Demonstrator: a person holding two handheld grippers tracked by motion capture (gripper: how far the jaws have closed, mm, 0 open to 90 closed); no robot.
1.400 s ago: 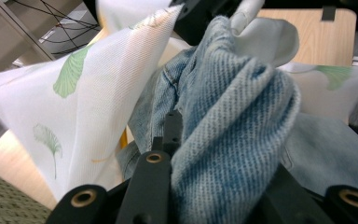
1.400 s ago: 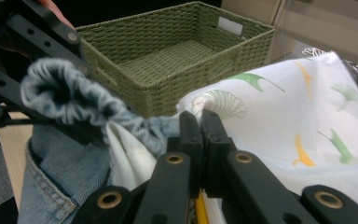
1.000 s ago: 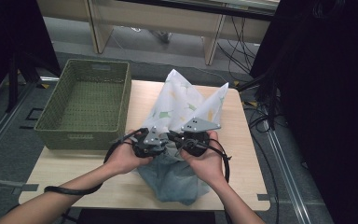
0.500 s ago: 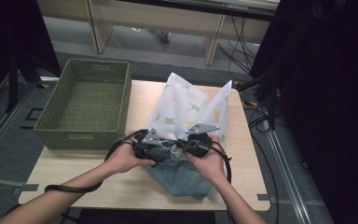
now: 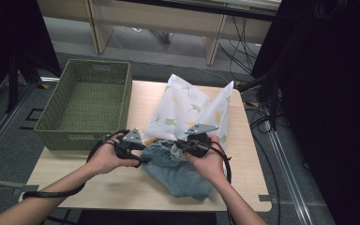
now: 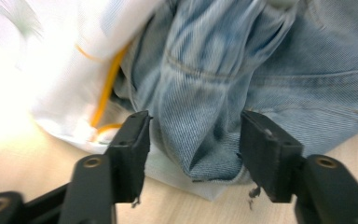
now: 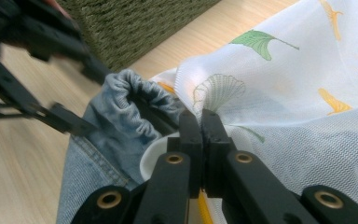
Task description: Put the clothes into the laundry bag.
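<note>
Firstly, left gripper (image 6: pixel 193 154): jaws spread wide, straddling a bunched fold of the denim garment (image 6: pixel 261 88) without pinching it, tips just above the wooden table (image 6: pixel 23 163). Same gripper seen from above (image 5: pixel 143 158), held in the left hand (image 5: pixel 105 159) at the near left edge of the denim (image 5: pixel 178 171), black cable (image 5: pixel 56 192) looping back along the forearm.

Next, right gripper (image 7: pixel 200 128): jaws pressed together, no gap between them, tips nipping the edge of the white mesh bag (image 7: pixel 307 93) where the fabric meets the gathered denim waistband (image 7: pixel 130 100). From above, right gripper (image 5: pixel 180 146) carried in the right hand (image 5: pixel 211 161), grey three-cornered plate (image 5: pixel 201 128) on top, tips at the seam between bag and denim.

Outward: white mesh bag (image 5: pixel 187 108) printed with green and yellow ginkgo-type leaves, lying across the far middle of the table (image 5: pixel 122 187), two corners standing up. Denim partly tucked under or into the bag's near edge; cannot tell which. Yellow cord (image 6: pixel 105 86) at the bag's rim, beside the denim.

Further left: green woven basket (image 5: pixel 86 108) overhanging the table's left edge, well apart from the right gripper, near the left one. Raised panel on the basket's front wall, lettering too small to read. No legible writing, label or brand on bag or denim.
</note>
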